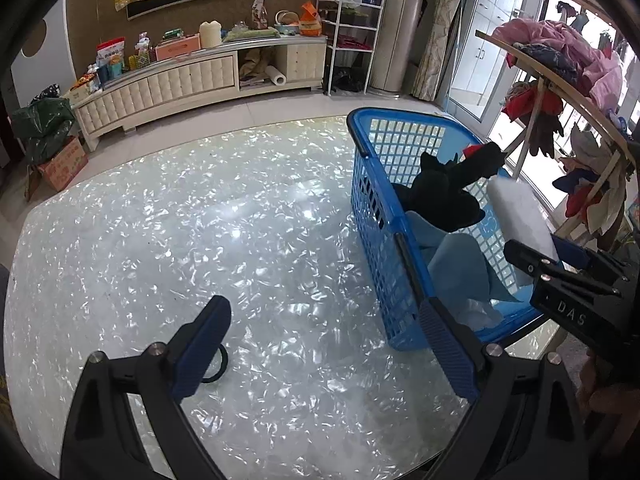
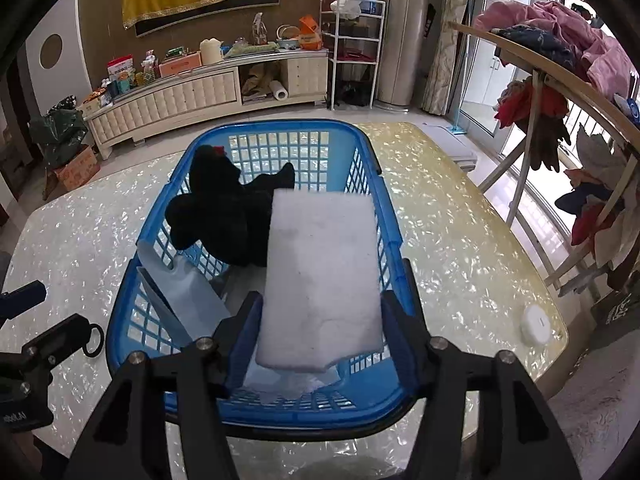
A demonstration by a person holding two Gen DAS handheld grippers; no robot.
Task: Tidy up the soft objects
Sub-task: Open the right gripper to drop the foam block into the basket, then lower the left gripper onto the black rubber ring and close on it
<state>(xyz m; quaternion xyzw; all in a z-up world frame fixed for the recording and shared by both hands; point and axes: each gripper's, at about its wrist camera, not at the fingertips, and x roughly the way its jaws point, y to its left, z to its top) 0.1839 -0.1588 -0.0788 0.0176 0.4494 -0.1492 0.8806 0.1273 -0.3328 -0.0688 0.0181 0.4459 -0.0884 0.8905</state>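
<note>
right hand-held gripper (image 2: 320, 328) clamped on white pad (image 2: 322, 276) over basket (image 2: 280, 130), left hand-held gripper (image 1: 320, 344) apart, empty; pad may drape the rim and slide onto the desk (image 2: 460, 240).

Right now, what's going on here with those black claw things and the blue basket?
A person is tidying soft things into the blue basket on the shiny table, holding a gripper in each hand. The right gripper holds a white foam pad over the basket. A black plush toy and a light blue cloth are already inside. The left gripper is open, with nothing in it, beside the basket.
</note>
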